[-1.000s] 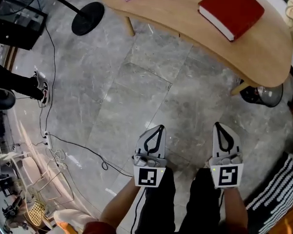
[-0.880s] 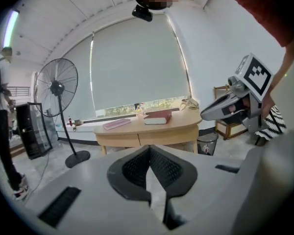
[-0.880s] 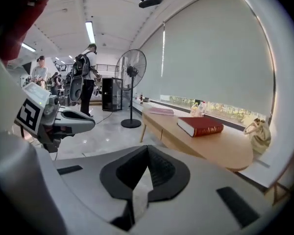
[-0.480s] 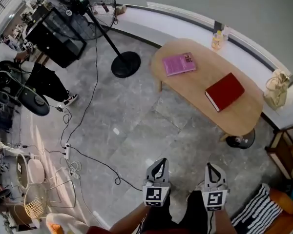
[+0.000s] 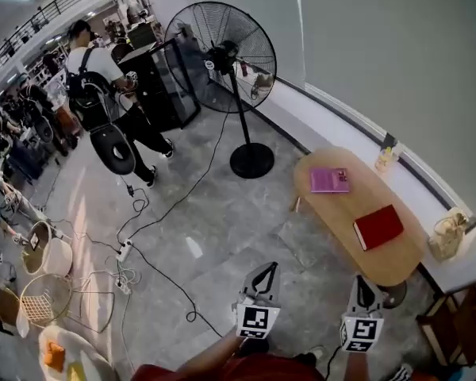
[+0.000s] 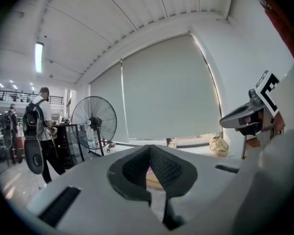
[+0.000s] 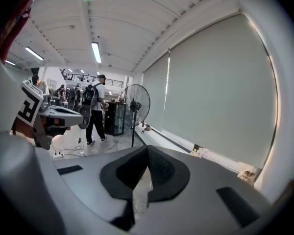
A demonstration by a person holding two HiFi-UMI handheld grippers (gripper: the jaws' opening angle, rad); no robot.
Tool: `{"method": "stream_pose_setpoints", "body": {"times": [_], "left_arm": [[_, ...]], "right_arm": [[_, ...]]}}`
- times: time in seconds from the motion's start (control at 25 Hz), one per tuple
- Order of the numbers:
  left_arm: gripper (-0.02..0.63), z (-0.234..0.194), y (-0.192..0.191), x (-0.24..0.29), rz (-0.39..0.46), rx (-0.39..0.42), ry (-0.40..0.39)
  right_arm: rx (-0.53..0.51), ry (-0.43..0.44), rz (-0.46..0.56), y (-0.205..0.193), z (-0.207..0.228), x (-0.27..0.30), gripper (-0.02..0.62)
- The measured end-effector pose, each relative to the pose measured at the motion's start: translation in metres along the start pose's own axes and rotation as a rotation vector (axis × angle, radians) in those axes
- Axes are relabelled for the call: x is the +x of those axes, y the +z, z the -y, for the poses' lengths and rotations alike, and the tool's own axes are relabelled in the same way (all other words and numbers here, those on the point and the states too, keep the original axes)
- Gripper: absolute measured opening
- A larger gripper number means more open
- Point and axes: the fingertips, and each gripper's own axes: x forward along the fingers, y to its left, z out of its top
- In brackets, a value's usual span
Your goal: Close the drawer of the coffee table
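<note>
**Head view.** The left gripper (image 5: 263,271) and the right gripper (image 5: 363,283) are held side by side at the bottom of the frame, above the grey stone floor (image 5: 222,213). Each is clenched on nothing. The coffee table (image 5: 357,195) stands to the right along the white wall ledge (image 5: 317,125), well apart from both grippers. Its drawer cannot be made out from this angle. A pink book (image 5: 330,180) lies near the table top's far end, and a red book (image 5: 378,227) lies toward its near end. A pedestal fan (image 5: 222,54) stands beyond the table's far end. A person with a backpack (image 5: 103,78) stands at upper left.

**Left gripper view.** The jaws are closed tip to tip with nothing between them. The right gripper (image 6: 250,115) shows at the right edge. The fan (image 6: 94,122) and the person (image 6: 39,126) appear at left.

**Right gripper view.** The jaws meet at the tips and hold nothing. The left gripper (image 7: 51,115) shows at the left edge. The fan (image 7: 137,104) and the person (image 7: 95,111) stand beyond.
</note>
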Motion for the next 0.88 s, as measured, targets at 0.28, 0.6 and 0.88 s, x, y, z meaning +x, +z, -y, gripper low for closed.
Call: {"method": "stream_pose_setpoints", "body": {"times": [0.28,0.6,0.88], "left_arm": [[0.008,-0.067,0.084,-0.045,0.165,0.085,0.087],[0.008,-0.134,0.114,-0.09,0.319,0.255,0.205],[0.008,-0.17,0.109,-0.101,0.323,0.244,0.249]], "right_arm": [[-0.026,0.037,0.222,0.106,-0.044,-0.007,-0.003],[-0.034,0.086,0.378,0.164,-0.094,0.012,-0.003],[-0.031,0.101,0.394,0.172,-0.115,0.026,-0.003]]}}
